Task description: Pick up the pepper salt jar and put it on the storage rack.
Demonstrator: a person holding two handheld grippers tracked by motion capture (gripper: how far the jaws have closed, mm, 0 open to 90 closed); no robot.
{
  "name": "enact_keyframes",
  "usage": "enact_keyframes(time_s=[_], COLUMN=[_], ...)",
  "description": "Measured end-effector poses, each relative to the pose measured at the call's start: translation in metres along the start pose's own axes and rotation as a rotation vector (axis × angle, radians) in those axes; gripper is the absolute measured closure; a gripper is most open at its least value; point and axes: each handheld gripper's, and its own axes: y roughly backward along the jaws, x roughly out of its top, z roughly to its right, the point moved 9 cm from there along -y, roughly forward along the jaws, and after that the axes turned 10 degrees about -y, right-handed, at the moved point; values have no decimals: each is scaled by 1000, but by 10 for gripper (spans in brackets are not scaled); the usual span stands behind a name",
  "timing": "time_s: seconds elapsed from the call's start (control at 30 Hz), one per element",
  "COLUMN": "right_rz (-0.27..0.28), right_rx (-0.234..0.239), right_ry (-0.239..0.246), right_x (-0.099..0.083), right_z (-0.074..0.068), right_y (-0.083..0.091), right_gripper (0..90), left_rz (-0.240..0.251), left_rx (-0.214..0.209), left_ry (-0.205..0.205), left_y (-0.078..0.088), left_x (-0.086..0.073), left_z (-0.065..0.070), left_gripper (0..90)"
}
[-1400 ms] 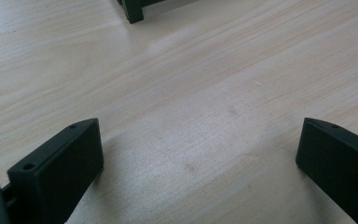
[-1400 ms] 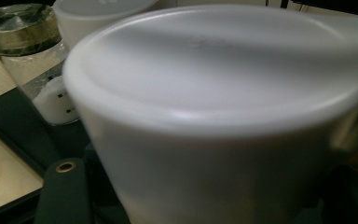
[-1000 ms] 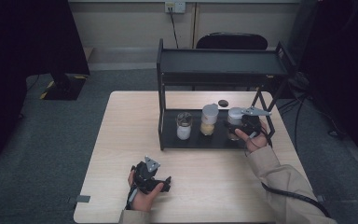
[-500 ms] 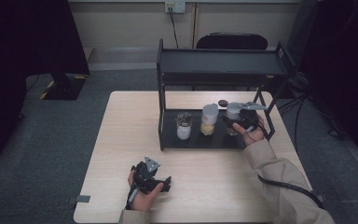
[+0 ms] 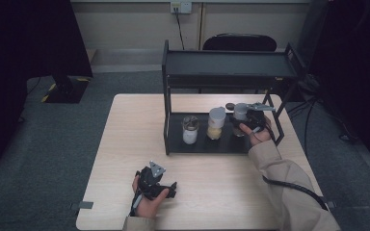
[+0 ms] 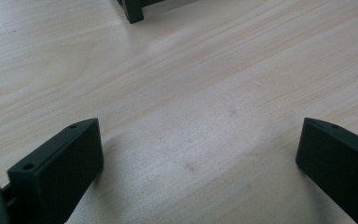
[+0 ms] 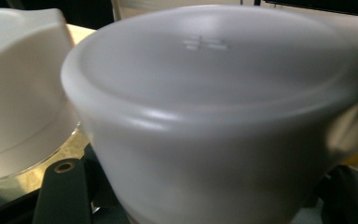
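A black two-tier rack (image 5: pixel 173 113) stands on the wooden table (image 5: pixel 125 144). On its lower shelf, a jar with white contents (image 5: pixel 190 131) is at the left and a white-lidded jar with yellow contents (image 5: pixel 216 123) is in the middle. At the shelf's right end my right gripper (image 5: pixel 244 120) is shut on a third jar with a pale lid (image 5: pixel 241 110). In the right gripper view that lid (image 7: pixel 214 93) sits between the jaws of my right gripper (image 7: pixel 205 196), with the middle jar's lid (image 7: pixel 18 84) just to its left. My left gripper (image 5: pixel 155 185) rests on the table near the front edge. In its own view my left gripper (image 6: pixel 198 163) is open over bare wood.
A small dark round cap (image 5: pixel 230 106) lies behind the jars. The rack's upper shelf (image 5: pixel 231 65) overhangs the jars, and a rack foot (image 6: pixel 133 10) stands ahead of the left gripper. A chair (image 5: pixel 238 43) stands behind the table. Cables trail off at the right.
My right gripper has carried the pale-lidded jar a little to the left and farther in under the upper shelf, closer to the middle jar. The left gripper has stayed put.
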Motion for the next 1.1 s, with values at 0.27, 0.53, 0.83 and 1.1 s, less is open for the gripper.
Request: enact_keyframes(time_s=[0.27,0.53,0.83,1.1], right_rz=[5,7,14,7], right_rx=[0,12,15,19], right_ry=[8,13,4,0], right_x=[1,-2,-4,-5], right_z=[2,3,7,8], right_y=[-5,-9,-9,-8], right_gripper=[297,297,297,295], left_rz=[0,0,0,0], left_rx=[0,0,0,0], left_ry=[0,0,0,0], left_y=[0,0,0,0], left_x=[0,0,0,0], left_z=[0,0,0,0], left_gripper=[0,0,0,0])
